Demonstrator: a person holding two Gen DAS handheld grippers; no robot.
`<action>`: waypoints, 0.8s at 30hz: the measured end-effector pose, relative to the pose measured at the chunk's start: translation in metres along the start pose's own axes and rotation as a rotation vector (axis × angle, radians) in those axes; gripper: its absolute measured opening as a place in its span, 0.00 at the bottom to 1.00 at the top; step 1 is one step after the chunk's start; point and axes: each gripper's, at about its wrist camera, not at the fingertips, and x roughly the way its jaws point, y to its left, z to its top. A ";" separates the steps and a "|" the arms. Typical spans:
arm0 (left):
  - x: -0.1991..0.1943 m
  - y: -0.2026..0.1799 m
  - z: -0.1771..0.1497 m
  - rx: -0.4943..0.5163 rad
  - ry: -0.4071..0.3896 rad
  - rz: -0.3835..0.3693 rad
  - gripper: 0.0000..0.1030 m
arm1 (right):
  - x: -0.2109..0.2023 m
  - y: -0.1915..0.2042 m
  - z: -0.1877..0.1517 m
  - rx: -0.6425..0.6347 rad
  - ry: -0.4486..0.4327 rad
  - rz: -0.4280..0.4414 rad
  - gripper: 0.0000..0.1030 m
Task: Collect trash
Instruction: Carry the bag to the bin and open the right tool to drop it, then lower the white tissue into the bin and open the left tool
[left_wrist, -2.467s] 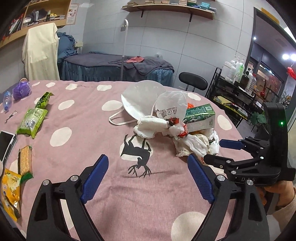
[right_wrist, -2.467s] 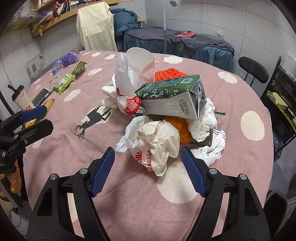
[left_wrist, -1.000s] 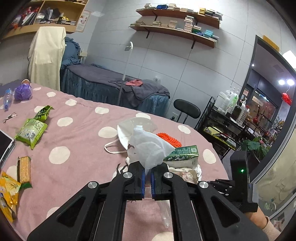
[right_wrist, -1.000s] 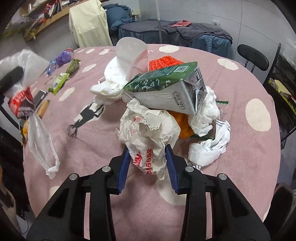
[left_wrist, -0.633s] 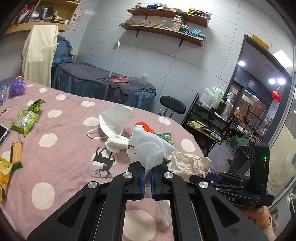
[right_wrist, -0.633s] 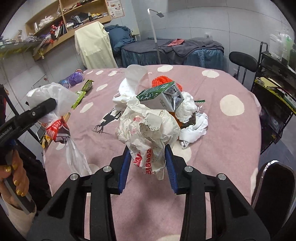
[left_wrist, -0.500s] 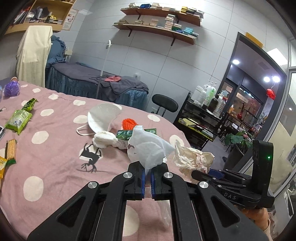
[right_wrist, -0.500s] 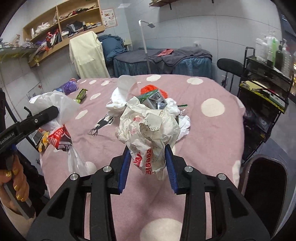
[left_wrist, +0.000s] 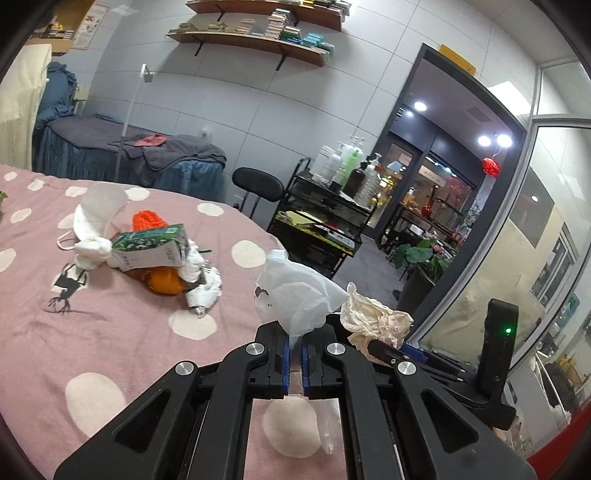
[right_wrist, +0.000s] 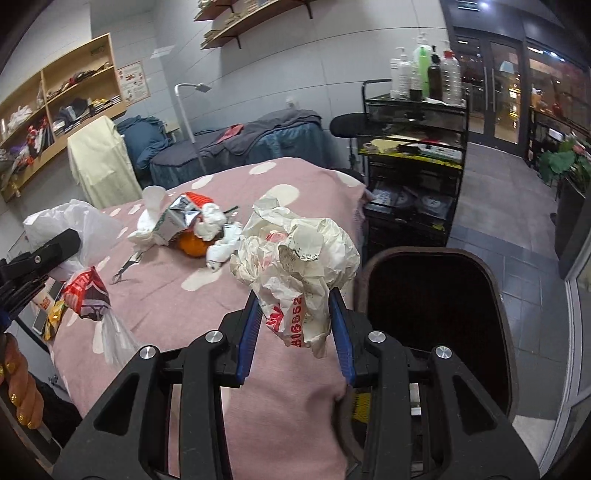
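Right wrist view: the right tongs (right_wrist: 295, 332) are clamped on a crumpled white paper bag (right_wrist: 295, 266) with red print, held in the air above the near edge of the pink polka-dot surface (right_wrist: 177, 288) and beside a dark bin (right_wrist: 436, 314) that stands on the floor to the right. At the left edge, the left tongs (right_wrist: 40, 254) pinch the neck of a thin white plastic bag (right_wrist: 74, 229), with a red-printed part and a clear tail hanging below. Farther back on the surface lies the remaining trash pile (right_wrist: 192, 229): a milk carton (right_wrist: 173, 218), white tissue wads and an orange item.

Left wrist view: the left tongs (left_wrist: 293, 363) are closed on the plastic bag (left_wrist: 295, 295), which puffs up above the tips. Just right of them is the crumpled paper bag (left_wrist: 373, 321) in the right tongs (left_wrist: 384, 349). Beyond, on the surface (left_wrist: 129, 332), the green and white milk carton (left_wrist: 151, 247) lies across tissues and an orange item, with a white face mask (left_wrist: 96, 206) behind it. Farther off stand a black chair (left_wrist: 258, 184) and a rack of bottles (left_wrist: 343, 173).
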 end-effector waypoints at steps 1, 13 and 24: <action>0.004 -0.006 0.000 0.009 0.009 -0.012 0.04 | 0.000 -0.009 -0.002 0.012 0.004 -0.020 0.36; 0.071 -0.078 -0.011 0.159 0.128 -0.114 0.04 | 0.051 -0.121 -0.037 0.194 0.163 -0.248 0.37; 0.112 -0.097 -0.026 0.198 0.236 -0.134 0.04 | 0.064 -0.148 -0.062 0.228 0.185 -0.325 0.74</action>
